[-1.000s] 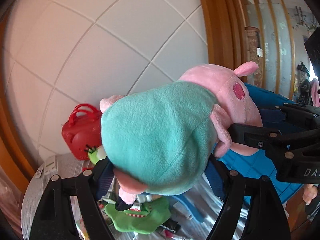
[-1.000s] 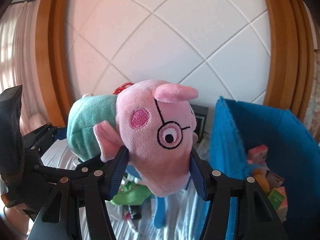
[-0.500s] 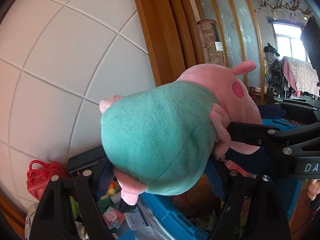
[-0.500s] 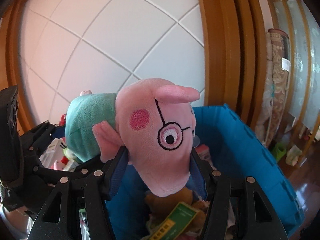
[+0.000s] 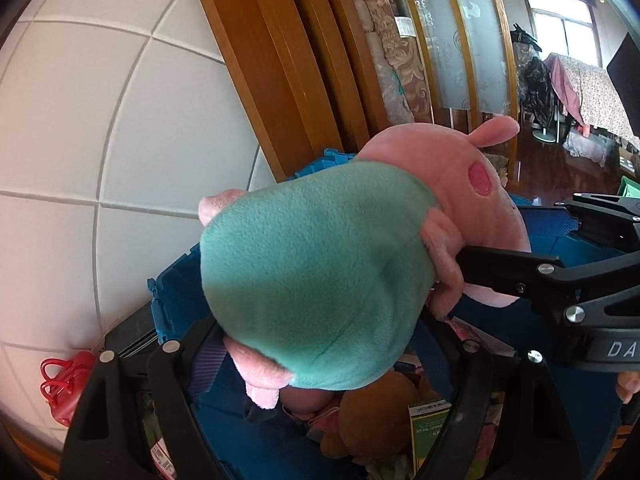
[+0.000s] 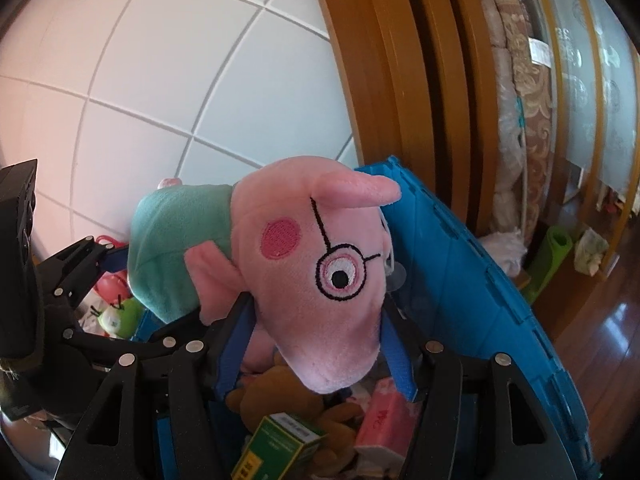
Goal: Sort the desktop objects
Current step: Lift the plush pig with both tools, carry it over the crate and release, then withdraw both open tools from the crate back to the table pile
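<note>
White quilted wall panel point(image 5: 100, 140) and orange-brown wooden door frame point(image 6: 384, 80) fill the background now, with a glossy dark wood floor point(image 6: 600, 320) off to the far right. A second ago both cameras were looking at that panel with the cluttered tabletop below; since then the whole view has swung right, and the open blue plastic storage crate point(image 6: 460, 264) now sits directly under the load.

The load is the pink plush pig with the teal shirt and stitched-on glasses point(image 6: 320, 272). It's carried between both tools: the left gripper point(image 5: 320, 344) has the teal body end and the right gripper point(image 6: 316, 344) has the head. The left jaws are opening at this moment with the body between them, though the blue pads look like they're touching the fabric. The right jaws sit about half spread and look pressed against the sides of the snout.

Inside the crate, right below the pig, there's a brown plush toy point(image 6: 280, 392), a green cardboard box point(image 6: 280, 440) and a pink tissue pack point(image 6: 384, 420), so earlier sorting has landed here. The small red handbag-shaped toy point(image 5: 60, 384) is back at the near left.

My read: transport is basically done, the drop is starting, and the pig should flop onto the pile.
</note>
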Available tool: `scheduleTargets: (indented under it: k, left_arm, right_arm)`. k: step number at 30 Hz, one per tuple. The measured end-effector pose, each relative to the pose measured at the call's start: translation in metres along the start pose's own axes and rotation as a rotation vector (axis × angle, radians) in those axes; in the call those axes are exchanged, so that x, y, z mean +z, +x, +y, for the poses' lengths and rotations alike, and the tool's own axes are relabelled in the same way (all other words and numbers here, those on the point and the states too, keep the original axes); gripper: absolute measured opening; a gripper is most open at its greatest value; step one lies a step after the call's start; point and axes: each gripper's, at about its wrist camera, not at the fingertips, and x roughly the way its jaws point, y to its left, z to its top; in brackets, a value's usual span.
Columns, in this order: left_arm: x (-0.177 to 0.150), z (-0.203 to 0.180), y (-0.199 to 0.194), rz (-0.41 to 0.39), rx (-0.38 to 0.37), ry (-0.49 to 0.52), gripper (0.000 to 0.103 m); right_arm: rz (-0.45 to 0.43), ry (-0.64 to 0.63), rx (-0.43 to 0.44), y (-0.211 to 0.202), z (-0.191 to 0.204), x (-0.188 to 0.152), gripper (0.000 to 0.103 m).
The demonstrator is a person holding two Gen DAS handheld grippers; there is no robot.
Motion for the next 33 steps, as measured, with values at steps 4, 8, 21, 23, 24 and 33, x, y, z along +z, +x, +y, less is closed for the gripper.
scheduleTargets:
  k: [4,8,21,23,24,33]
  left_arm:
    - [-0.002,-0.004,0.018,0.052,0.014,-0.003,0.091]
    - [-0.006,-0.009,0.03,0.107,0.007,-0.029,0.091]
    - [-0.013,-0.01,0.007,0.081,0.04,-0.047,0.091]
    - [-0.016,-0.004,-0.008,0.052,0.045,-0.068,0.091]
    - [-0.02,-0.001,-0.017,0.036,0.048,-0.081,0.091]
    - [-0.077,0.062,-0.116,-0.165,0.136,-0.295,0.098]
  right_arm:
    - [0.043,0.066,-0.001,0.021,-0.012,0.001,0.068]
    - [0.077,0.1,-0.026,0.036,-0.018,-0.002,0.07]
    - [0.068,0.099,-0.072,0.017,-0.009,-0.012,0.101]
    - [0.04,0.093,-0.06,0.002,0.001,-0.012,0.103]
    - [0.02,0.085,-0.061,-0.006,0.008,-0.012,0.103]
    - [-0.116,-0.035,-0.002,-0.068,0.086,-0.024,0.103]
